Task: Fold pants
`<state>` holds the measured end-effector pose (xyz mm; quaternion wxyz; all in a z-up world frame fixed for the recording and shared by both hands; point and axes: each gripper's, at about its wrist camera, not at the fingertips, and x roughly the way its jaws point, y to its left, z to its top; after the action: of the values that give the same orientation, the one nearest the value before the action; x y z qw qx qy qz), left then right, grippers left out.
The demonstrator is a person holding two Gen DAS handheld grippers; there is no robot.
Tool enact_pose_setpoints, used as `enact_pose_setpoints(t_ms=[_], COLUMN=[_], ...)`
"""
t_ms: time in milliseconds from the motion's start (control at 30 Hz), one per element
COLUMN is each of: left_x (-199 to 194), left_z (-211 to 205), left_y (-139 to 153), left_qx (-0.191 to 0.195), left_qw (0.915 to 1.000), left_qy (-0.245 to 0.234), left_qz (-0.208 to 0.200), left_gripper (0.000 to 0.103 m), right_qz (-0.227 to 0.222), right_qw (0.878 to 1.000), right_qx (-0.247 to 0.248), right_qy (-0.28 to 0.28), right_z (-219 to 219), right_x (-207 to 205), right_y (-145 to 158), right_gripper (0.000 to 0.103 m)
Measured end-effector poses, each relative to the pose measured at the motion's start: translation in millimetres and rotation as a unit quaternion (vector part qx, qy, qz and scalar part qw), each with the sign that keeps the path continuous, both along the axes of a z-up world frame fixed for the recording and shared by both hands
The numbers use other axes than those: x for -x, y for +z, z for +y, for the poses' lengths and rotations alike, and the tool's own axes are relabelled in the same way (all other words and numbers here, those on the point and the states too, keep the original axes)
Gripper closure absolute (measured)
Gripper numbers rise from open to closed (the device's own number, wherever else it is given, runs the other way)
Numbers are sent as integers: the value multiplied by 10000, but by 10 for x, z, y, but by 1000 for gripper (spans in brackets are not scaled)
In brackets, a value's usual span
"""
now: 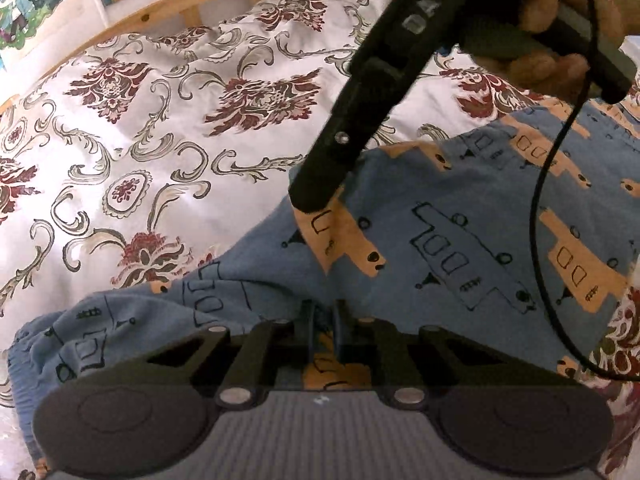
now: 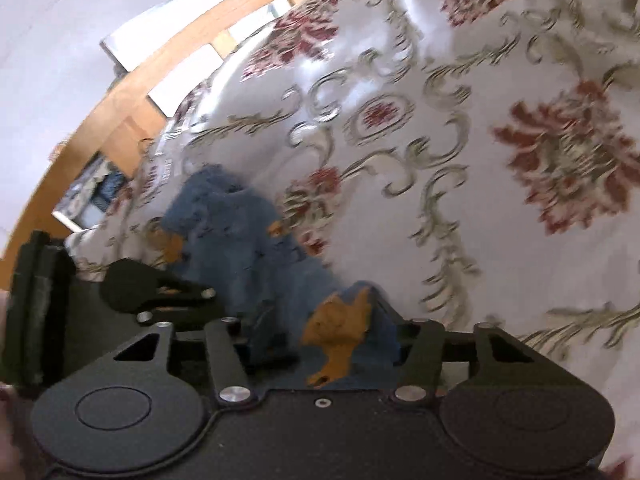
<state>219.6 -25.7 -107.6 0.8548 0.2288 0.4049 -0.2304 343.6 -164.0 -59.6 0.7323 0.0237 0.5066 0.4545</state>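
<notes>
The blue pants (image 1: 440,208), printed with orange buses, lie spread on the floral bedspread (image 1: 140,120) of a wood-framed bed (image 1: 168,12). The left tongs (image 1: 323,320) are narrowed, pinching a fold of the fabric. The right tongs (image 2: 320,320) clamp bunched cloth; a hand (image 1: 560,4) holds their handle.

From the left wrist we look steeply down, close over the blue pants (image 1: 440,216) on the floral bedspread (image 1: 140,128), while from the right wrist we face along the same bedspread toward the wooden bed frame (image 2: 120,96), seemingly tilted, the picture blurred.
</notes>
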Motion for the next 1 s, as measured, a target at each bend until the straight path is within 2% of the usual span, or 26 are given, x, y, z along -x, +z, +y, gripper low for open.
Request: enact_pose_setpoints(t_ms=[167,333,433,467,500,600,633,733,800,833,900,1000], left_x=[39,38,18,14,5,-35,-63,-145,-173,-186,-199,-147], left_z=[-17,-11,163,266,414,834,967,1303,1446,1495,1568,1541], left_y=[-5,4,110,156,219,355,376,410,442,436,431,455], left_qx=[-132,-164,-8,84,224,514,540,784,832,764,924,801], left_qw=[9999,9997,9999,9997,9986,9914,9870,9698,9605,9578,9547,9589], left_qy=[-83,-146,-33,120,375,1171,1487,2279,2638,2755,2802,2706], left_qz=[-48,-52,137,220,283,278,271,379,306,288,375,297], left_gripper=[92,92,89,88,88,87,87,97,98,100,100,100], right_qz=[528,963,1035,1068,1040,745,673,226,-31,-76,-60,-174], right_qw=[9983,9902,9865,9852,9845,9849,9842,9827,9801,9781,9755,9724], right_qx=[-178,-108,-18,35,165,363,353,336,393,450,500,549], right_qy=[-172,-1009,-1268,-1338,-1400,-1520,-1600,-1809,-1948,-2033,-2140,-2260], right_z=[21,-40,-30,-17,2,26,16,-11,-7,-3,-11,-23], right_x=[24,-155,-232,-252,-263,-220,-191,-102,-104,-122,-161,-165], right_y=[-31,-148,-191,-208,-216,-174,-143,-27,-14,-45,-135,-167], right_gripper=[48,48,53,61,77,90,90,93,93,93,93,93])
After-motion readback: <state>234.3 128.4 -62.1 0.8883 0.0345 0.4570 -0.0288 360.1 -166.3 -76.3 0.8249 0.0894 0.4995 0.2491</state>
